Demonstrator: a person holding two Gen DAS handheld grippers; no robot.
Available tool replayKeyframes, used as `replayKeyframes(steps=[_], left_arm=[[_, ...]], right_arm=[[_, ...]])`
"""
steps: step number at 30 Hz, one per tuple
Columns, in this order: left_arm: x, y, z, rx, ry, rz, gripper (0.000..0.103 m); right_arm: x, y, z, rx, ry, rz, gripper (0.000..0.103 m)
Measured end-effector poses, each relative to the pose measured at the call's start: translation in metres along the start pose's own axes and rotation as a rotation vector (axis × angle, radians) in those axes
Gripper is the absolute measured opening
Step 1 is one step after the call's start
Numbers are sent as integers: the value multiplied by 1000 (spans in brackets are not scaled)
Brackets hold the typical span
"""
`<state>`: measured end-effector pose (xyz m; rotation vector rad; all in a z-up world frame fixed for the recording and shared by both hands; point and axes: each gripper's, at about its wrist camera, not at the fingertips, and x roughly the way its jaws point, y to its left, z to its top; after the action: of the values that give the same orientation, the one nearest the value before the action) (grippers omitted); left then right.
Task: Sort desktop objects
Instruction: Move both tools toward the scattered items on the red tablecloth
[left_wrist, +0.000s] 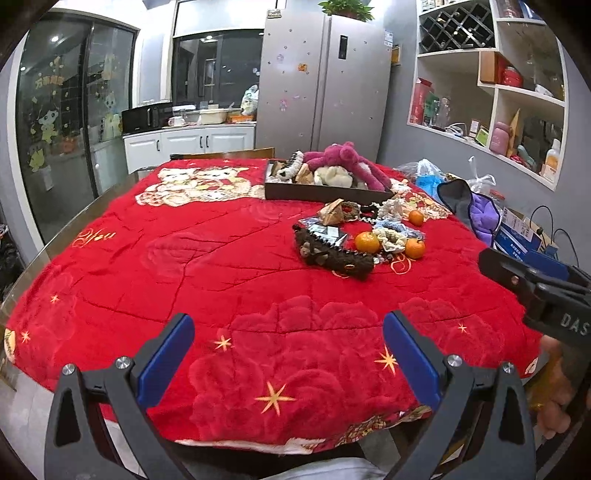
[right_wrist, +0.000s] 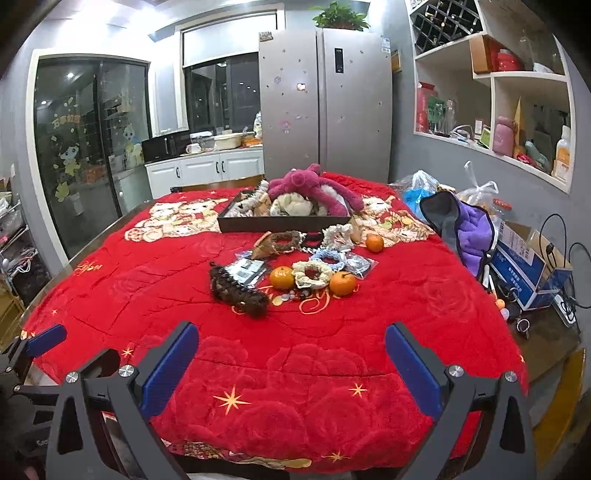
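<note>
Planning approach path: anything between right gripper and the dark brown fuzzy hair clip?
Only bare red blanket between right gripper and dark brown fuzzy hair clip, per right wrist view.

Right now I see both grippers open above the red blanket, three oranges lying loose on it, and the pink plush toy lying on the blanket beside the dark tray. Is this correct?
Not quite. The pink plush toy lies in the dark tray, on top of other soft things, not beside it; the right wrist view shows this. The rest holds: left gripper and right gripper are open, and three oranges lie on the red blanket.
</note>
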<state>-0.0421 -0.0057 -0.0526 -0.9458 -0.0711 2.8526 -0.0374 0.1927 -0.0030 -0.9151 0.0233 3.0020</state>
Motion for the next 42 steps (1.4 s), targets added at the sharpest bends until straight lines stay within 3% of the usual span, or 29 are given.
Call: replayKeyframes(steps=[6,14,27,42], left_arm=[[25,-10,8,29,15,-28,103],[89,-23,29,41,109,-86,103],[160,-25,51,-27,200,-87,103],[230,-47,62,-13,339,-95,103]], right_arm=[[19,-8,3,14,8,-13,103],[60,-14,11,24,49,-67,103],[134,-36,20,82,136,-101,103],[196,-73,17,180,235,-140,103]])
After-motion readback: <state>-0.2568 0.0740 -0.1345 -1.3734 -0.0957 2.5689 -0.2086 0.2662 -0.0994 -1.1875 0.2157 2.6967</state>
